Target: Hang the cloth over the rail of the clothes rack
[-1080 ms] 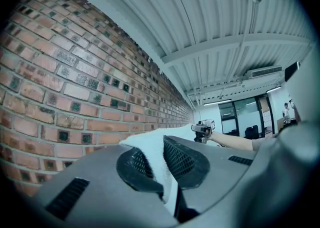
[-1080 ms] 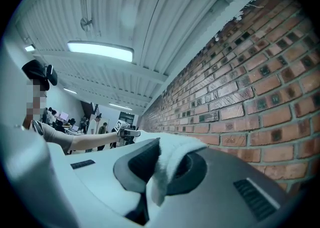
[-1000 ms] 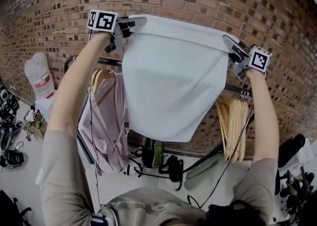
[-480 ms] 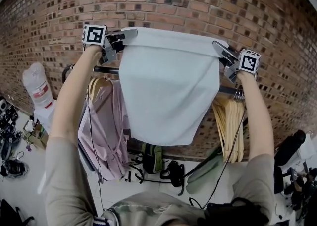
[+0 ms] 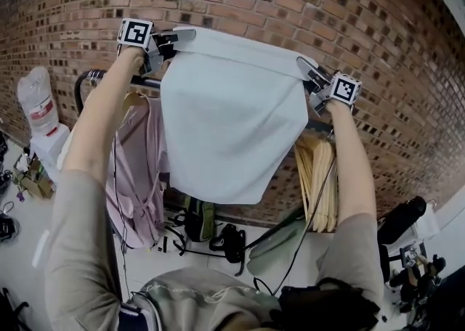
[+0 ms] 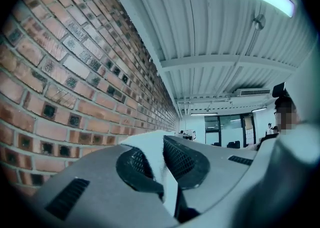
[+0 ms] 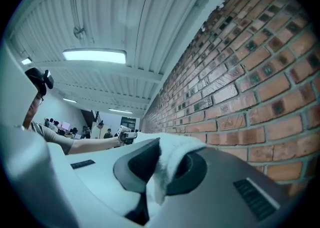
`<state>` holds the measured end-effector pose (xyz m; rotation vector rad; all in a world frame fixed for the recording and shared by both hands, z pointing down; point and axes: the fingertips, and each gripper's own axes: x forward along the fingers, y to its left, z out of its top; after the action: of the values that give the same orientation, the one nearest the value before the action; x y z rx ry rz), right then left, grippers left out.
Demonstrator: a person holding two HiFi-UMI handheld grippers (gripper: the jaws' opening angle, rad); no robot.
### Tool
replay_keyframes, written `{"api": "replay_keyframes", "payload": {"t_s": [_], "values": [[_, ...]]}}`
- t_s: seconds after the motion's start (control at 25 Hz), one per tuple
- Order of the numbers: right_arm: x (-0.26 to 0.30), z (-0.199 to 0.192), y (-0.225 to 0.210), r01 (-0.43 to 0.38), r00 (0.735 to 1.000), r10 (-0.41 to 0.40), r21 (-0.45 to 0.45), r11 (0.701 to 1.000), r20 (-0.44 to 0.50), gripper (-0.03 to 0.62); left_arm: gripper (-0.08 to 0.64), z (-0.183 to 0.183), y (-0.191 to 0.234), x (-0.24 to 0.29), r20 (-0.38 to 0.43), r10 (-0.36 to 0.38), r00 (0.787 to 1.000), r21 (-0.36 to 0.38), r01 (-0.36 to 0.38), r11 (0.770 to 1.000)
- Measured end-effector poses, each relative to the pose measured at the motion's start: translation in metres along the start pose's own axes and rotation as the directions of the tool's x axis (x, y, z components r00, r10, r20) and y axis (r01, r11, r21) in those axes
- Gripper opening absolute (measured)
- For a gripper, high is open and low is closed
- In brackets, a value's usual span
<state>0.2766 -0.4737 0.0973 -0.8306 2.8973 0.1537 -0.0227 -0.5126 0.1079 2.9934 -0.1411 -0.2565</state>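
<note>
Since a second ago both hands have sunk slightly, bringing the cloth's top edge nearer the rail; it hangs spread in front of the rail, top edge above it, not yet draped; the left gripper and right gripper fingers each stay clamped on a top corner; the draping over the rail looks close.

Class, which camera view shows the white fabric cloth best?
The head view: the whole white fabric cloth hangs spread out. Each gripper view shows only a corner pinched between shut jaws.
</note>
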Motion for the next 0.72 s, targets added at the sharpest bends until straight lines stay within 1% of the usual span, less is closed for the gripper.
{"api": "replay_keyframes", "payload": {"t_s": [0.12,0.28,0.32,0.44,0.48,0.6,0.68,0.72], "values": [[0.0,-0.012,-0.008,0.014,1.0,-0.014,0.03,0.999,0.003,0.02,0.017,-0.004,0.009,0.003,0.007,-0.003,1.0,-0.037,0.003,0.999],[0.003,-0.015,-0.015,0.02,1.0,-0.021,0.034,0.999,0.013,0.02,0.017,-0.008,0.021,0.011,-0.019,0.018,1.0,-0.041,-0.019,0.999],[0.003,-0.017,-0.017,0.023,1.0,-0.024,0.042,0.999,0.01,0.02,0.017,-0.008,0.025,0.012,-0.021,0.029,0.999,-0.027,-0.03,0.999],[0.003,-0.028,-0.024,0.049,0.999,-0.048,0.064,0.997,-0.013,0.02,0.017,-0.014,0.046,0.013,-0.058,0.108,0.993,0.055,-0.105,0.993],[0.002,-0.031,-0.026,0.06,0.998,-0.059,0.064,0.996,-0.021,0.02,0.017,-0.018,0.051,0.014,-0.063,0.121,0.991,0.06,-0.117,0.991],[0.003,-0.033,-0.029,0.079,0.996,-0.077,0.057,0.995,-0.032,0.02,0.017,-0.027,0.063,0.015,-0.059,0.133,0.989,0.038,-0.131,0.991],[0.004,-0.035,-0.031,0.1,0.994,-0.097,0.065,0.993,-0.053,0.02,0.017,-0.033,0.066,0.015,-0.059,0.121,0.991,0.01,-0.121,0.993],[0.004,-0.039,-0.033,0.114,0.992,-0.109,0.072,0.991,-0.068,0.02,0.017,-0.036,0.066,0.015,-0.056,0.105,0.993,-0.018,-0.106,0.994]]}}
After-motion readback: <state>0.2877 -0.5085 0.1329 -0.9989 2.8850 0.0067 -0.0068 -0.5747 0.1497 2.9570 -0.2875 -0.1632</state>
